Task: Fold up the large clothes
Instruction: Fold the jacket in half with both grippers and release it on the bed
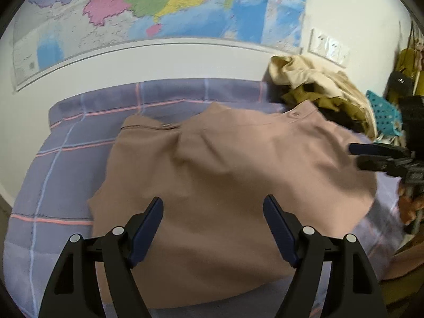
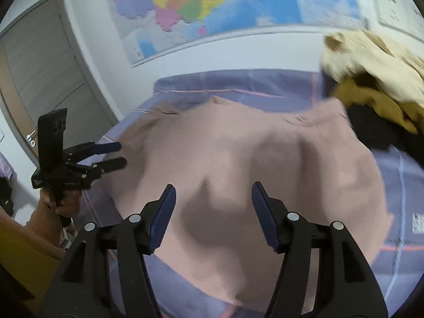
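A pinkish-beige garment lies spread and rumpled on a bed with a purple plaid sheet; its waistband with a button points toward the wall. My left gripper hovers open above the garment's near part, nothing between its fingers. My right gripper shows at the right edge of the left wrist view, over the garment's right side. In the right wrist view the same garment fills the middle, and my right gripper stands open above it, empty. The left gripper is at the garment's left edge, held by a hand.
A pile of cream, olive and black clothes sits at the bed's far right corner, with a teal dotted item beside it. A map and wall sockets are on the wall behind. A grey door stands left of the bed.
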Motion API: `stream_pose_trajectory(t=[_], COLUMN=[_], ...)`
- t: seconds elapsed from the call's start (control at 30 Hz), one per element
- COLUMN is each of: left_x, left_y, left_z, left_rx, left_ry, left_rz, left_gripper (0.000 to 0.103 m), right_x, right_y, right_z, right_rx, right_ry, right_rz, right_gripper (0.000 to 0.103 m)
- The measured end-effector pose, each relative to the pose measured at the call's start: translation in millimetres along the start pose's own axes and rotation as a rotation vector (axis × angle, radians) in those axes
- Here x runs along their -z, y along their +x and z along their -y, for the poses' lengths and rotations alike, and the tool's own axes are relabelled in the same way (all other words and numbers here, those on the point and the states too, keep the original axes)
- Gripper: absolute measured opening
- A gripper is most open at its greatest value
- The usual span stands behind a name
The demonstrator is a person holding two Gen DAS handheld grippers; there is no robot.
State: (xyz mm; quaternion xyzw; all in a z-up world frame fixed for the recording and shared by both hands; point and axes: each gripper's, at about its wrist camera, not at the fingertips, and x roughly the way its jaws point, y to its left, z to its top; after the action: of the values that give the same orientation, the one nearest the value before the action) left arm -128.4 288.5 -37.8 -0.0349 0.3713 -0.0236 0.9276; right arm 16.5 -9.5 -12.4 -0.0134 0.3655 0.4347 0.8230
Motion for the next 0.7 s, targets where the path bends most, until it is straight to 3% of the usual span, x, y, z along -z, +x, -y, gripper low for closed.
stream_pose_trajectory(t=[0.17, 0.3, 0.43, 0.53, 0.7], left_x=[6, 10, 10, 15, 26], left_y=[34, 32, 5, -18, -43], left_z=[5, 6, -3, -18, -44], left_rx=[-0.016, -0.027, 0.008, -0.011, -0.103], left_ry=[-0.030, -0.022, -0.057, -0.101, -0.170], left_rz=[-0.106, -0.097, -0.039, 0.001, 0.010], left_gripper=[0.075, 0.075, 0.076, 0.077, 0.079], right_x=[2, 8, 12, 20, 48], right_y=[59, 58, 19, -26, -80], right_z=[-1, 8, 15, 35, 79], right_rx=[0.004, -0.016, -0.056, -0.053, 0.062], right_ry=[0.013, 0.072, 0.118, 0.194, 0.349], right_rz=[-0.149, -0.140, -0.076, 0.011, 0.087], right_gripper=[0.060, 0.060, 0.063, 0.065, 0.071])
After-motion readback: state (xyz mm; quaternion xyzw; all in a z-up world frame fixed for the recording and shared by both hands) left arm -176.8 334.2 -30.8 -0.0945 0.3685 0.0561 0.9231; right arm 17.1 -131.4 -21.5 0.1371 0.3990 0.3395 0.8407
